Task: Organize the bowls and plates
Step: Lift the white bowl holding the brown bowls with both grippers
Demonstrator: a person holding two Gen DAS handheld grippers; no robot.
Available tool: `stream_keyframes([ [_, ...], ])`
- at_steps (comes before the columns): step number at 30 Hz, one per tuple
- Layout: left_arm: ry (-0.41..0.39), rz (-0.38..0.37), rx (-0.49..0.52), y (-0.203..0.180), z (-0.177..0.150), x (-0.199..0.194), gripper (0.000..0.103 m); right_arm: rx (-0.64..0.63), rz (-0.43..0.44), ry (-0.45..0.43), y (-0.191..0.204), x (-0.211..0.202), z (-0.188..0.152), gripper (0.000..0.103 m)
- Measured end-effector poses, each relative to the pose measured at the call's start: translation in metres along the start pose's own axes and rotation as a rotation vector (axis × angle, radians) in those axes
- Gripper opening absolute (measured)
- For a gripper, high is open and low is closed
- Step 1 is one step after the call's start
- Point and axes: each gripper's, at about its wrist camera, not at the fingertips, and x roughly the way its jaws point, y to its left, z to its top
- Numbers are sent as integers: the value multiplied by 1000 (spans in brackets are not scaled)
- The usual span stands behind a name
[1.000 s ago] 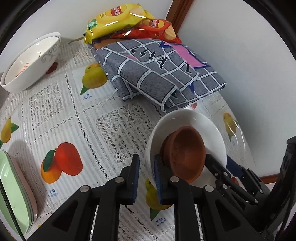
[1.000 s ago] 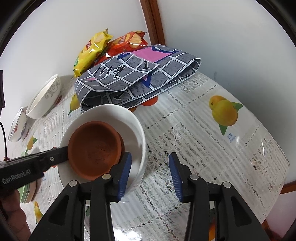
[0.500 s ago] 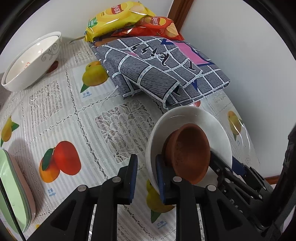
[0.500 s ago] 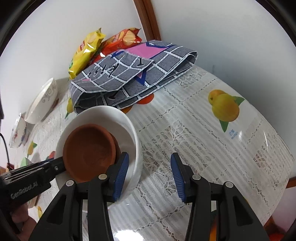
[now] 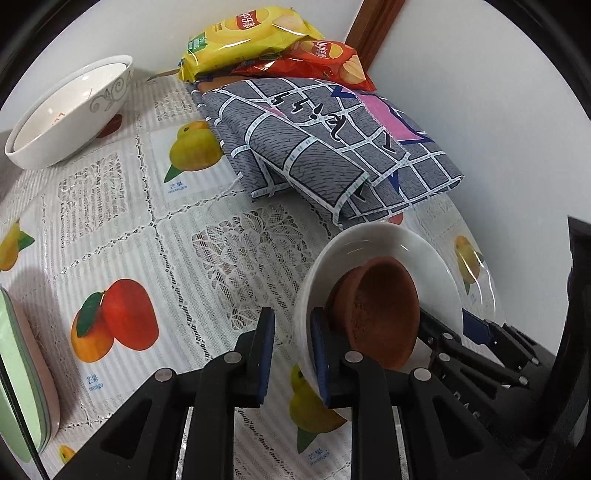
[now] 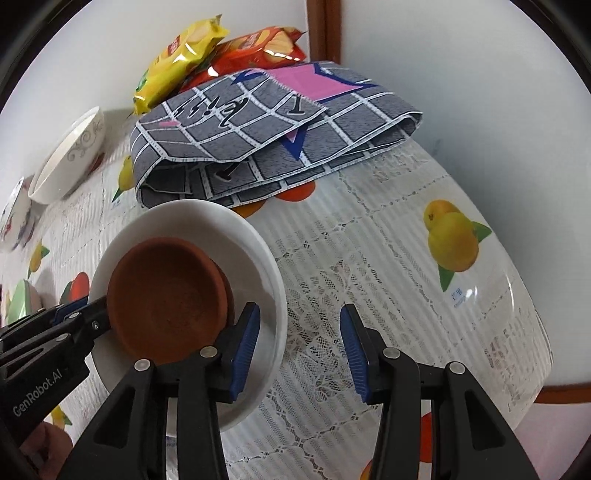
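Two stacked pieces matter here, read from left to right. At the far left edge lie green plates [image 5: 14, 369], and behind them a white bowl [image 5: 66, 118] with a grey scroll pattern. Its red lettering is too faint to read. The worktop [image 5: 129, 229] wears a fruit-print cover labelled "mango" beside Chinese characters. At the back, a yellow bag [image 5: 247, 33] and a red bag [image 5: 321, 59] both carry the Lay's logo. A folded cloth [image 5: 314, 147] bears script that cannot be read.

Right of centre, a brown clay bowl [image 5: 380, 306] sits inside a white dish [image 5: 388, 243], which appears tilted just above the cover. The left tongs [image 5: 291, 317], marked "GenRobot.AI", are nearly together, pinching the dish's rim. The right tongs [image 6: 298, 314] stand apart, straddling the opposite rim without pressing.

Both pieces are probably stiff, fairly heavy and breakable. The glazed dish looks slippery and the loose bowl may slide. The rim is the sound place to grip, with the dish kept level.
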Motion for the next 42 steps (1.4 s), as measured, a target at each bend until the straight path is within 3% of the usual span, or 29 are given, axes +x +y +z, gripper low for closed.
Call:
stream_keyframes([
  [4,18,3,8,-2,0,3,18,-34,-3,36,3,3,10,45],
  [7,28,3,8,-3,0,7,18,-41,-35,-13,6,2,10,45],
  [19,33,55,39,-14,-2,15,16,27,58,-63,-13,2,-5,43],
  [33,-16,98,43,-20,-6,14,11,68,130,-33,-17,7,-10,40],
  [35,-18,103,51,-22,-6,14,12,64,126,-40,-14,6,-10,38],
  [40,-18,96,42,-20,-6,14,12,55,170,-51,-7,3,-14,13],
  [42,-19,96,41,-20,-6,14,12,55,174,-59,-5,2,-15,12],
])
